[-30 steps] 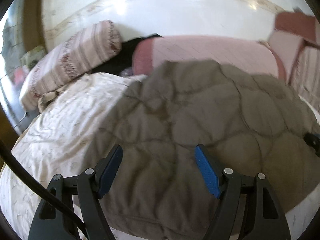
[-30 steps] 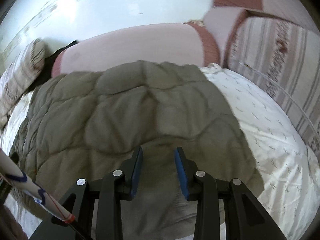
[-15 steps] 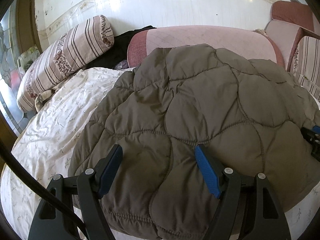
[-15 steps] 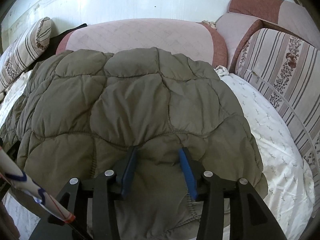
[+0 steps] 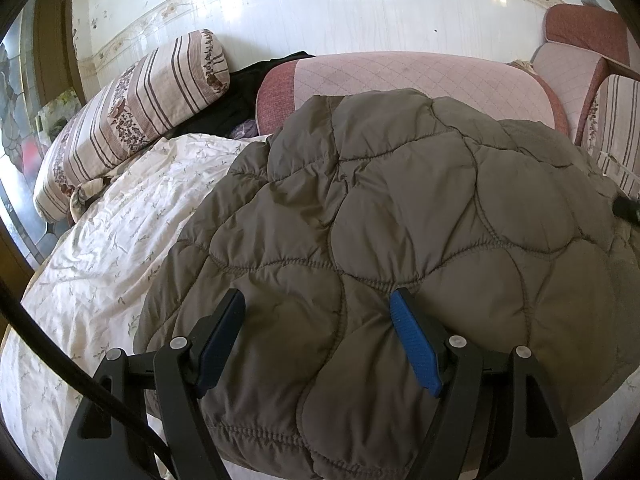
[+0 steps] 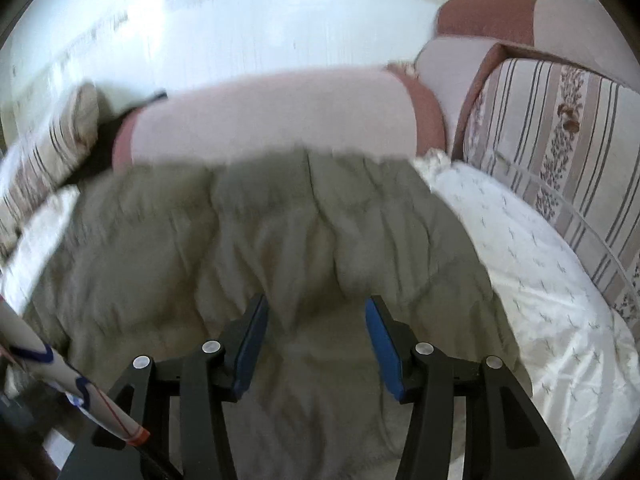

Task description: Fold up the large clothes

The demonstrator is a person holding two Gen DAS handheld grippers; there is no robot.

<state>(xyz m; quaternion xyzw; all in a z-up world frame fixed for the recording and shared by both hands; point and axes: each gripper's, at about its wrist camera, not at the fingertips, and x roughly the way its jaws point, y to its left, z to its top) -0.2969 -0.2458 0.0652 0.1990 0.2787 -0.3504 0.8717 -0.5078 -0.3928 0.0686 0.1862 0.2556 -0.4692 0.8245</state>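
While I look along both claws, I see the jacket (image 5: 400,208) lying spread on the bed (image 5: 120,248), a quilted olive-brown one with curved stitching. It covers the middle of the bed and its far edge reaches the pink cushion (image 5: 420,76) at the wall. Its near hem lies just under my two claws.

My left claw (image 5: 318,340) stands wide apart over the near part of the jacket. The blue pads (image 5: 416,344) do not press on the cloth; the padding only bulges between them. I hold nothing with it.

My right claw (image 6: 316,340) is also apart, though less wide than the left, and its jaws have just been opening. The jacket lies under and between the pads (image 6: 384,348), but they do not clamp it. This view is blurred, so I cannot read small details of the fabric there.

On the left side of the bed, the white sheet with small flower print is bare, and a striped bolster (image 5: 128,120) leans at its far corner. Something black (image 5: 248,92) lies between the bolster and the pink cushion. On the right side, a striped cushion (image 6: 560,152) stands along the bed's edge, and the sheet (image 6: 540,288) is bare beside the jacket. At the far right of the left view, a tip of the other claw (image 5: 626,208) shows at the jacket's edge.
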